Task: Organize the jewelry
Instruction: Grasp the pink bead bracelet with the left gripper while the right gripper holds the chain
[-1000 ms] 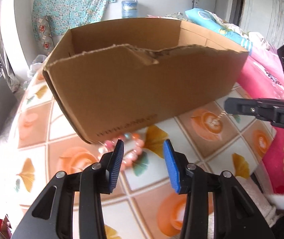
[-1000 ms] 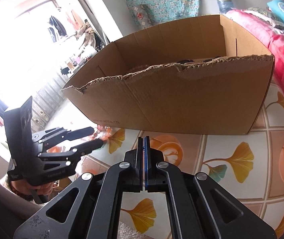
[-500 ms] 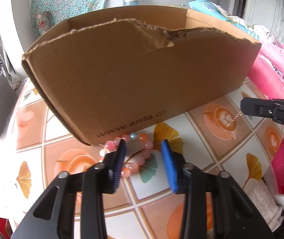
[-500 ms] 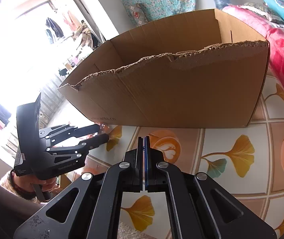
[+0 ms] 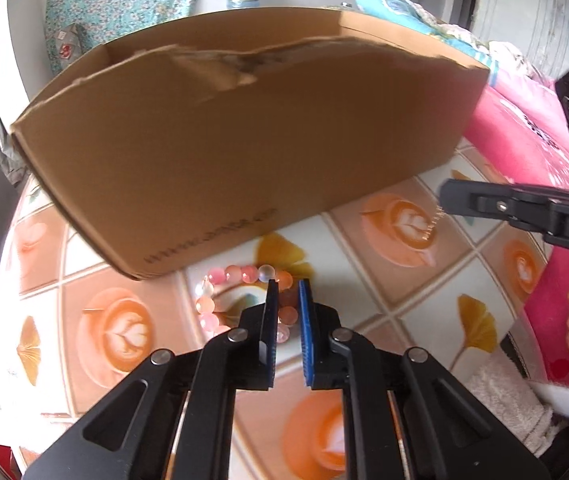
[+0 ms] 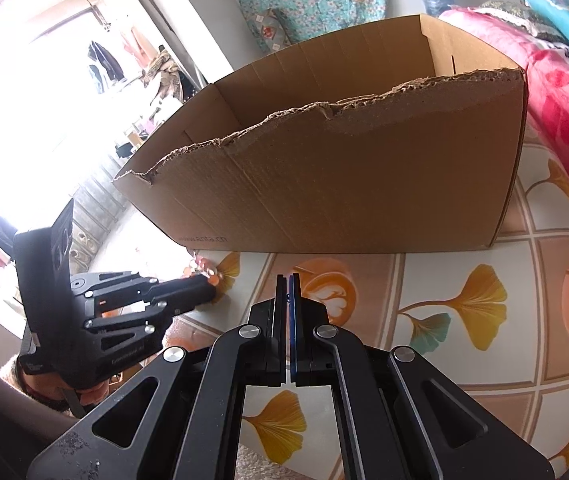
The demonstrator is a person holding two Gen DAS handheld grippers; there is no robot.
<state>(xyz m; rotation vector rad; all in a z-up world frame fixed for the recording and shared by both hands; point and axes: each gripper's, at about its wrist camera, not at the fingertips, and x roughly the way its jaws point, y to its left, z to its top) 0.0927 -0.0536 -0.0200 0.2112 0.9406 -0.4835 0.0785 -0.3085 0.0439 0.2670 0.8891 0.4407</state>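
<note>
Pink bead bracelet [image 5: 244,296] lies on desk [image 5: 424,320] just before cardboard box [image 5: 244,152]; left gripper [image 5: 286,284] jaws nearly closed around its beads. Right gripper [image 6: 289,280] jaws clamped on thin chain [image 5: 430,228]. Neither piece boxed yet.

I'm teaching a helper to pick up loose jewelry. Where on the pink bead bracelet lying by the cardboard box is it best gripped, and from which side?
Grip the bead bracelet on its right arc, farthest from the cardboard box, coming from the near side, one finger inside the loop and one outside. It lies flat as an open ring, so pinching across the strand is probably surest. The left gripper straddles that arc.
</note>
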